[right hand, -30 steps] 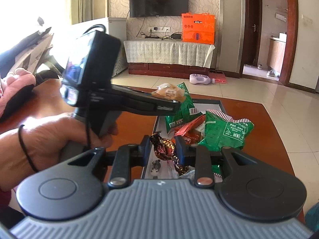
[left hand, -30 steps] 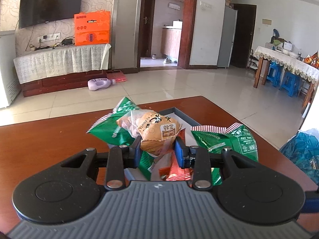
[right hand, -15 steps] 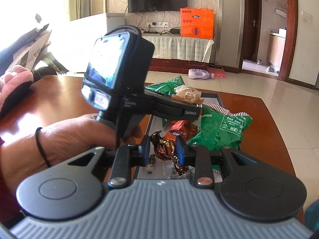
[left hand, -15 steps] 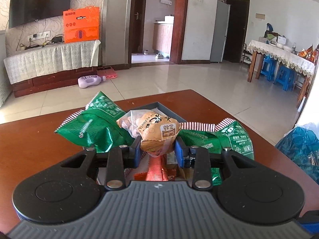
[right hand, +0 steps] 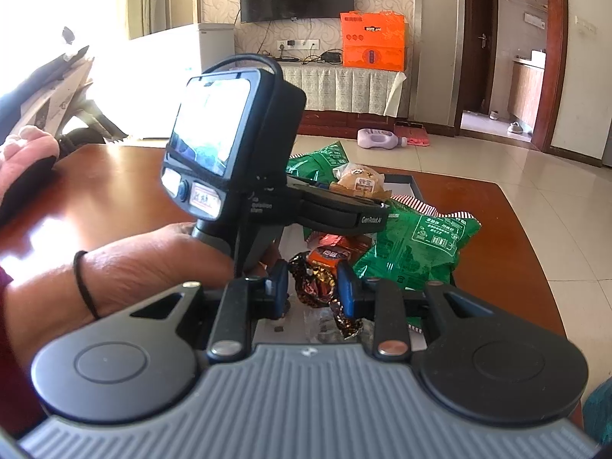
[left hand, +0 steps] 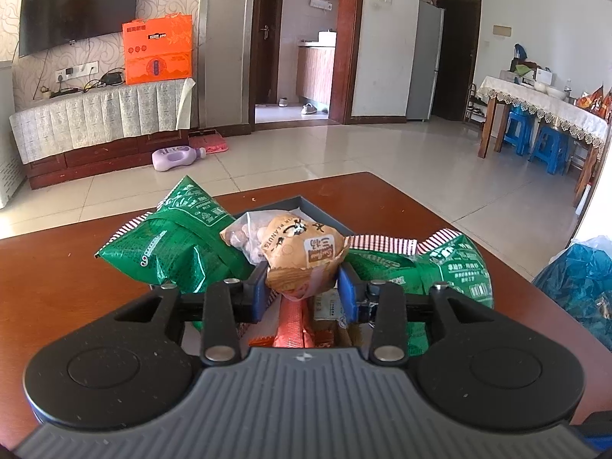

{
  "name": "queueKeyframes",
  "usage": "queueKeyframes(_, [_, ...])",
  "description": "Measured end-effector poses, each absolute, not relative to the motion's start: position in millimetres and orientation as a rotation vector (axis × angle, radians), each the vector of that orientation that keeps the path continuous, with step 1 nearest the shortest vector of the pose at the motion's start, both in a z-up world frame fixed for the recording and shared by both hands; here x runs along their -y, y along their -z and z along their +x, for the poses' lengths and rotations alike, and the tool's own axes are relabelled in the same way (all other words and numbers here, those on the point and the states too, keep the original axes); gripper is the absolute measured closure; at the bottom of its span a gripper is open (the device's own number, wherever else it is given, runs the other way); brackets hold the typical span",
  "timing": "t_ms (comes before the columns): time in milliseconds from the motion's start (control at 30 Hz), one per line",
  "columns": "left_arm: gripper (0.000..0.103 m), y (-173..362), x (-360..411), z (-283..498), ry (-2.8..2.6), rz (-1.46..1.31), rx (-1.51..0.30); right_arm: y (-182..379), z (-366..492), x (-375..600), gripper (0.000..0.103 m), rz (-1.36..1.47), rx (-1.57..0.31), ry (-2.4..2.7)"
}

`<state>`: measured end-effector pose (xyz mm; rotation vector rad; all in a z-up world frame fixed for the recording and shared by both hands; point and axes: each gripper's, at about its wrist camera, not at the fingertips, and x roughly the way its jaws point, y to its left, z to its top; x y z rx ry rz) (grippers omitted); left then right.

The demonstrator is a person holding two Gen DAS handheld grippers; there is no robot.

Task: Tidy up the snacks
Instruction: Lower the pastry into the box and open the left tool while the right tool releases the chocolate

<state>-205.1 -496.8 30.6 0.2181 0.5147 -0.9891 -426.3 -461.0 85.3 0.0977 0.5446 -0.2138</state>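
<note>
Over the brown desk (left hand: 57, 287), a peanut pack (left hand: 302, 256) is being released by the left hand-held gripper (left hand: 302, 292) into the half-filled box (left hand: 317, 208) at twelve o'clock, while a candy (right hand: 311, 281) is clenched by the right hand-held gripper (right hand: 311, 290), unplaced.

The floor of the tray (left hand: 306, 203) is almost wholly covered by snack packets, only its far corner rim being seen. The lower end of the peanut packet (left hand: 302, 252) is masked by the fingers (left hand: 259, 290) of the left gripper (left hand: 302, 292). The orange packet (left hand: 292, 325) is cut off below by the gripper body. In the right wrist view, much of the tabletop (right hand: 114, 191) is hidden behind the left hand (right hand: 164, 260), and the window side is washed out by glare. The blue bag (left hand: 585, 271) is cropped at the picture's edge.
</note>
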Motion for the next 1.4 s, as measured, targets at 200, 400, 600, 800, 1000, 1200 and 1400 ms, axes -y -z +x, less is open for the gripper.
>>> queueKeyframes(200, [0.048, -30.3, 496.3, -204.0, 0.989, 0.217, -0.515, -87.1, -424.0, 458.0, 0.072, 0.101, -0.547, 0.215])
queueKeyframes(400, [0.041, -29.7, 493.5, -204.0, 0.984, 0.217, -0.513, -86.2, -421.4, 456.1, 0.072, 0.099, -0.552, 0.212])
queueKeyframes(600, [0.038, -29.7, 492.0, -204.0, 0.982, 0.209, -0.512, -85.9, -417.4, 454.5, 0.072, 0.099, -0.556, 0.211])
queueKeyframes(800, [0.037, -28.2, 490.1, -202.6, 0.992, 0.198, -0.524, -85.7, -417.2, 454.7, 0.072, 0.100, -0.556, 0.211])
queueKeyframes(1000, [0.036, -21.5, 492.3, -208.5, 1.009, 0.232, -0.534, -84.1, -414.6, 456.6, 0.072, 0.103, -0.560, 0.216])
queueKeyframes(1200, [0.029, -25.4, 485.3, -207.8, 0.997, 0.223, -0.520, -78.5, -410.2, 457.9, 0.072, 0.103, -0.569, 0.219])
queueKeyframes(1400, [0.028, -25.0, 477.7, -203.6, 0.973, 0.211, -0.534, -69.3, -402.0, 462.9, 0.072, 0.110, -0.563, 0.233])
